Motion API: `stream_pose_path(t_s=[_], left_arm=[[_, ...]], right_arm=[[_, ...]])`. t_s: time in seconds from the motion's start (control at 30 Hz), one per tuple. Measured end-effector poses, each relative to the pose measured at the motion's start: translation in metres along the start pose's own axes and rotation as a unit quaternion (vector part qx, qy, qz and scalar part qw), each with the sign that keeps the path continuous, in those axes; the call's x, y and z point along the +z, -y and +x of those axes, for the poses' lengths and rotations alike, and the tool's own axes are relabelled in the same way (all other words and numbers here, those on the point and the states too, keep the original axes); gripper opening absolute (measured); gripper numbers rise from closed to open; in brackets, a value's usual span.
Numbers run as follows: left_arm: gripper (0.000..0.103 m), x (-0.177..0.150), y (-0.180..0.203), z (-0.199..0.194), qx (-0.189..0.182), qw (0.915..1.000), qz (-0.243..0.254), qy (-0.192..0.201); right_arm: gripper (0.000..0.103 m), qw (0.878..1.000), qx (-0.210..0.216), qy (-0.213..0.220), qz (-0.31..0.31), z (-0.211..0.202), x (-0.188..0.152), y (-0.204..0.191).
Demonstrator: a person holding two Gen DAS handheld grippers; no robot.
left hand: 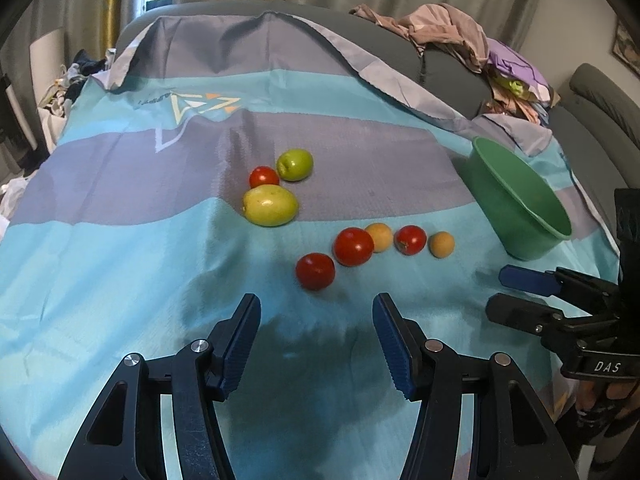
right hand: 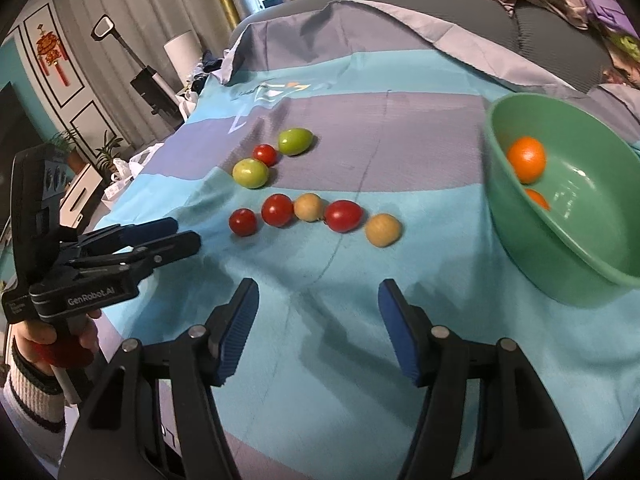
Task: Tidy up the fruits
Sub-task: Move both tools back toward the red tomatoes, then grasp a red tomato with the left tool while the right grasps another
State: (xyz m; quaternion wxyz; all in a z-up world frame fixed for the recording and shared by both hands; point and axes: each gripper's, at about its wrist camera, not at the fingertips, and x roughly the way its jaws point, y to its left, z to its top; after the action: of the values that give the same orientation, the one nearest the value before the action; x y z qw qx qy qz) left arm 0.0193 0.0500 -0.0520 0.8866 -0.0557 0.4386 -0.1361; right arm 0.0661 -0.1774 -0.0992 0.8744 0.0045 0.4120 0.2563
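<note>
Several fruits lie on a striped blue and purple cloth [left hand: 120, 264]: two green ones [left hand: 271, 205], several red tomatoes [left hand: 353, 246] and two tan ones [left hand: 441, 244]. My left gripper [left hand: 316, 308] is open and empty, just short of the nearest tomato [left hand: 315, 271]. My right gripper [right hand: 319, 292] is open and empty too, in front of the tan fruit [right hand: 383, 230] and left of the green bowl [right hand: 540, 264]. Two orange fruits [right hand: 526, 159] sit in that bowl. Each gripper shows in the other's view: right gripper [left hand: 500, 292], left gripper [right hand: 186, 232].
The cloth covers a grey sofa or bed, with a pile of clothes [left hand: 460, 32] at the back right. Curtains hang behind. On the left are a vacuum [right hand: 148, 76], plants and furniture on the floor. A hand [right hand: 48, 340] with a striped sleeve holds the left gripper.
</note>
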Motion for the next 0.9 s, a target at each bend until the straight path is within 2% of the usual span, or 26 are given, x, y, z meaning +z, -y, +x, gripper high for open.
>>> stream_pose_path(t_s=[0.23,0.3,0.43,0.57,0.6,0.63,0.77,0.9], left_arm=[[0.058,0.011,0.003,0.015,-0.003,0.9999,0.010,-0.006],[0.055,0.014,0.003,0.022,-0.005,0.9998,0.012,-0.012],[0.053,0.017,0.005,0.036,-0.001,0.9994,0.019,-0.028],[0.053,0.018,0.004,0.047,0.007,0.9990,0.023,-0.037],[0.050,0.018,0.004,0.049,0.008,0.9990,0.023,-0.038],[0.042,0.018,0.003,0.050,0.008,0.9989,0.024,-0.039],[0.039,0.019,0.002,0.055,0.010,0.9986,0.027,-0.045],[0.028,0.021,0.001,0.056,0.006,0.9986,0.027,-0.045]], right_arm=[[0.049,1.000,0.010,-0.007,-0.016,0.027,0.020,-0.004],[0.047,1.000,0.013,-0.014,-0.015,0.038,0.025,-0.003],[0.046,0.999,0.001,-0.034,-0.019,0.058,0.032,0.000],[0.045,0.998,-0.029,-0.038,-0.030,0.067,0.036,0.004],[0.045,0.998,-0.030,-0.040,-0.031,0.068,0.038,0.005],[0.045,0.998,-0.033,-0.041,-0.034,0.070,0.039,0.006],[0.043,0.996,-0.047,-0.048,-0.052,0.078,0.046,0.006],[0.043,0.994,-0.056,-0.056,-0.069,0.085,0.052,0.005]])
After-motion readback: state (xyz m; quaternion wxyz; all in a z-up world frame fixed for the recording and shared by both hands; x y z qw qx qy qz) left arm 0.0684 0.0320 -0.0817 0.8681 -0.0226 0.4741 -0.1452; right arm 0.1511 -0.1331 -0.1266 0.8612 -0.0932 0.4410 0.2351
